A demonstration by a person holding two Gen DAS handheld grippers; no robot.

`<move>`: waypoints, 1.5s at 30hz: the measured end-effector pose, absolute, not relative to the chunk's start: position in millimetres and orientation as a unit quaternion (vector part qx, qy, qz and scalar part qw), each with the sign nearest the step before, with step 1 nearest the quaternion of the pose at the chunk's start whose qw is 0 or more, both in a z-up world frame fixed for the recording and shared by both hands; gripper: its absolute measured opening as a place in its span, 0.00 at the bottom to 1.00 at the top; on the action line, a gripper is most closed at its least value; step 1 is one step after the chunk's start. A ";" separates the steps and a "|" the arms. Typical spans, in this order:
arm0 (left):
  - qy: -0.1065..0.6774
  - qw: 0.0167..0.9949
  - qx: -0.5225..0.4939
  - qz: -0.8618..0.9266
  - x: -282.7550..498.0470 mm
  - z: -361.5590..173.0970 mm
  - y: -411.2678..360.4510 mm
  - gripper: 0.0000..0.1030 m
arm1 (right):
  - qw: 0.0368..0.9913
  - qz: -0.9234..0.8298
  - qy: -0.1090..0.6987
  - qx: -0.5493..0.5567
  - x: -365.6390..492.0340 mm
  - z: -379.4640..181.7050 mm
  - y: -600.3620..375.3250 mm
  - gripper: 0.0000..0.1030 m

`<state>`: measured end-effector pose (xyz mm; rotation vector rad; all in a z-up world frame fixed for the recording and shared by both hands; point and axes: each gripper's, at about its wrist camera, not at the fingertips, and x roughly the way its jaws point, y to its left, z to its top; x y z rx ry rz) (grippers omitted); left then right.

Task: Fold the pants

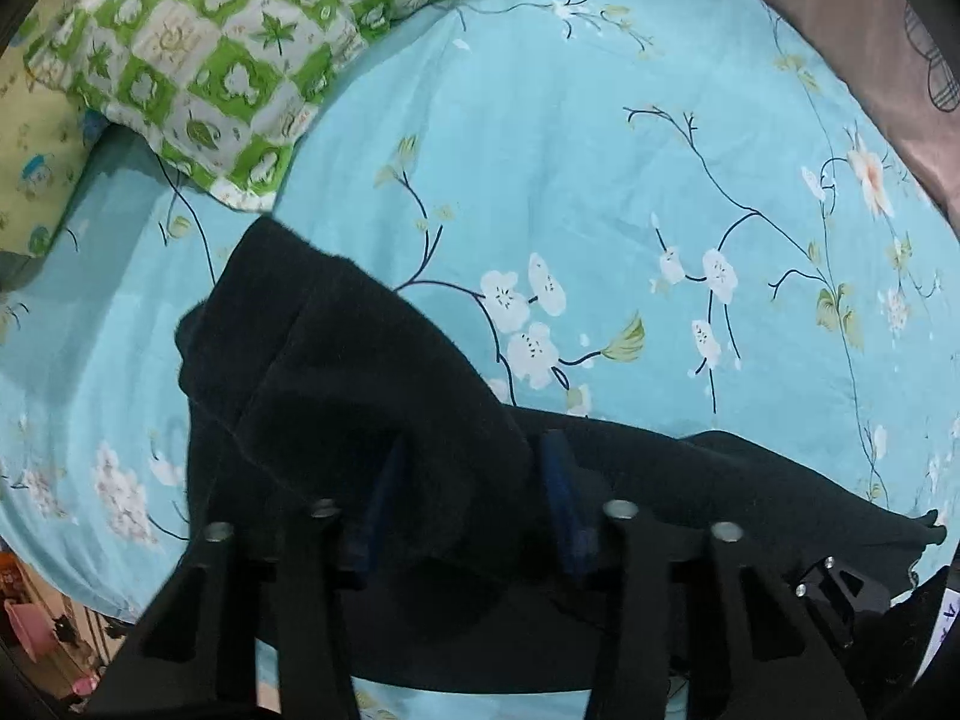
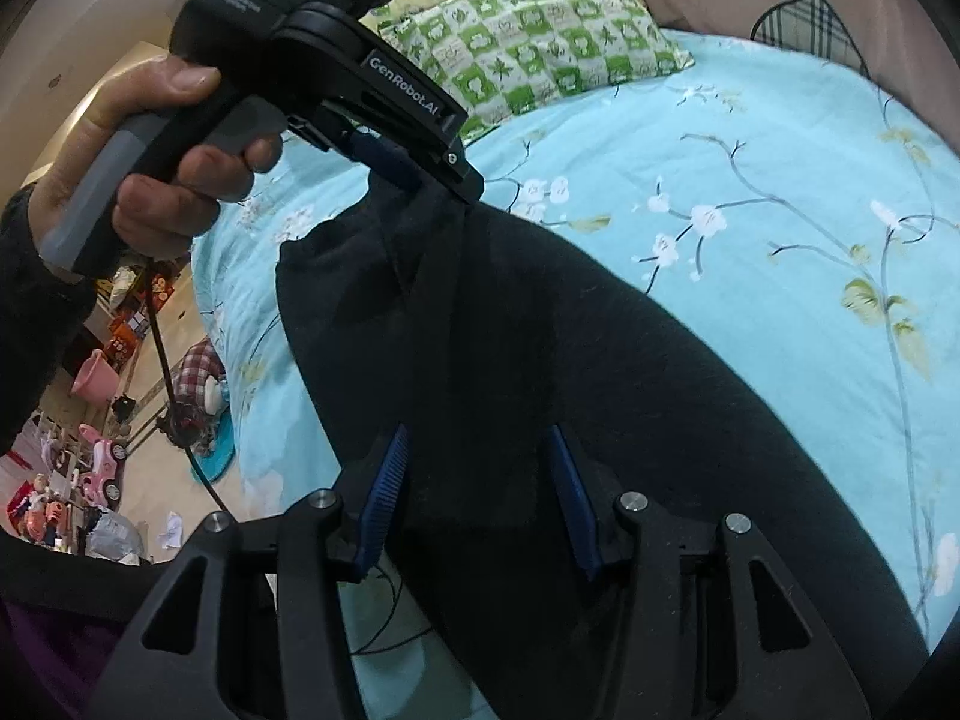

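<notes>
Black pants (image 1: 372, 396) hang over a light-blue floral bed sheet (image 1: 570, 180). My left gripper (image 1: 471, 468) is shut on a bunch of the pants cloth and holds it lifted above the bed. It also shows in the right wrist view (image 2: 420, 174), held by a hand, with the cloth hanging from its blue fingers. My right gripper (image 2: 477, 480) is shut on another part of the pants (image 2: 600, 360); cloth fills the gap between its blue pads (image 2: 384, 480). The pants stretch between both grippers.
A green-and-white checked pillow (image 1: 228, 54) and a yellow pillow (image 1: 36, 168) lie at the head of the bed. A pink-brown blanket (image 1: 870, 30) lies along the far side. The bed's left edge drops to a floor with toys (image 2: 96, 468).
</notes>
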<state>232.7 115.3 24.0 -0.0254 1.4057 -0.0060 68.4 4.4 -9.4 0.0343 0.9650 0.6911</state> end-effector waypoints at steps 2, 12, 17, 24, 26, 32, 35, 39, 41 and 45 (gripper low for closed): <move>0.643 0.766 -0.018 -0.009 230.0 21.1 117.4 0.13 | 0.826 0.333 0.454 0.019 68.9 -11.6 7.1 0.47; 0.528 0.837 -0.132 -0.049 159.7 61.9 162.9 0.04 | 0.833 0.344 0.433 -0.002 57.3 4.0 17.8 0.06; 0.489 0.844 -0.215 -0.048 109.3 65.4 193.7 0.04 | 0.838 0.357 0.412 -0.016 43.4 25.3 20.7 0.06; 0.483 0.827 -0.285 -0.047 69.7 24.2 217.6 0.04 | 0.833 0.355 0.421 -0.063 33.6 22.9 34.9 0.06; 0.483 0.822 -0.298 -0.047 67.6 12.0 224.0 0.04 | 0.829 0.354 0.427 -0.071 31.3 18.2 40.0 0.06; 0.480 0.813 -0.324 -0.058 56.4 -10.6 232.6 0.04 | 0.824 0.347 0.437 -0.096 27.2 9.0 48.9 0.06; 0.477 0.811 -0.331 -0.064 51.9 -17.0 232.2 0.04 | 0.823 0.343 0.440 -0.108 25.6 6.7 49.2 0.06; 0.477 0.808 -0.340 -0.069 47.2 -25.0 231.9 0.04 | 0.819 0.339 0.447 -0.122 23.2 4.4 51.0 0.06; 0.477 0.805 -0.345 -0.070 46.3 -28.3 234.5 0.05 | 0.817 0.337 0.451 -0.129 22.8 1.2 52.2 0.06; 0.475 0.807 -0.344 -0.065 43.5 -27.9 241.3 0.10 | 0.814 0.335 0.460 -0.113 27.5 -3.8 51.7 0.09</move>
